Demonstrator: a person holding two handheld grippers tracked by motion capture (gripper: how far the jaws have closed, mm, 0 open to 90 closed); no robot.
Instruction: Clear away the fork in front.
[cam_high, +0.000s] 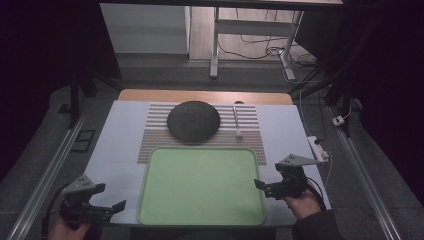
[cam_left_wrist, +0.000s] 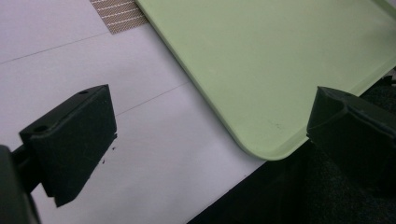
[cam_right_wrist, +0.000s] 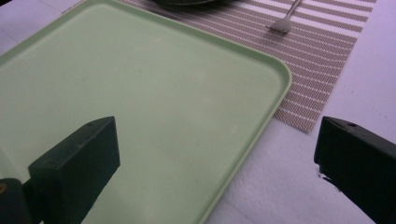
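Green tray (cam_high: 201, 186) lies flat on the bench (cam_high: 114, 145) between the two claws. Left claw (cam_high: 112, 197) sits spread wide just beside its near left corner. Right claw (cam_high: 261, 186) is spread wide at its right edge. Beyond it, a striped mat (cam_high: 155, 131) holds a dark plate (cam_high: 193, 120) and fork (cam_high: 236, 122).

Dim room, grey carpet floor (cam_high: 165, 77)
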